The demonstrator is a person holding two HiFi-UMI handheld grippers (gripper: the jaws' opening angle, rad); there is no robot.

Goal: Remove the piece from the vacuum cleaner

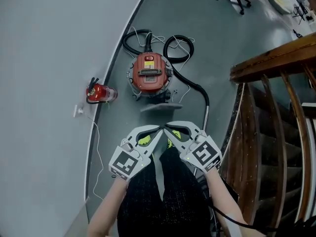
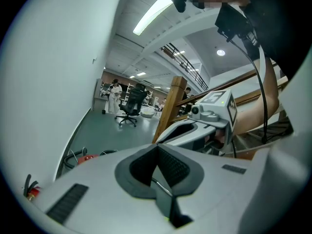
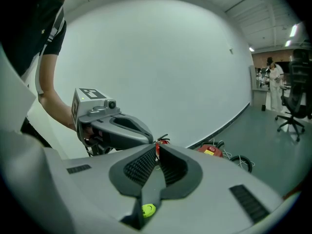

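Overhead, the left gripper point(image 1: 159, 128) and right gripper point(image 1: 167, 127) are seen clenched on nothing, tips almost touching, well apart from the red vacuum cleaner point(image 1: 149, 73) on the floor point(image 1: 207, 43) beside the curved wall point(image 1: 49, 58); a distant person in white point(image 2: 115, 94) is caught only in the gripper views

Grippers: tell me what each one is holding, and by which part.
Nothing is held. The left gripper and the right gripper are both shut and empty; the vacuum cleaner stands apart from them, untouched.
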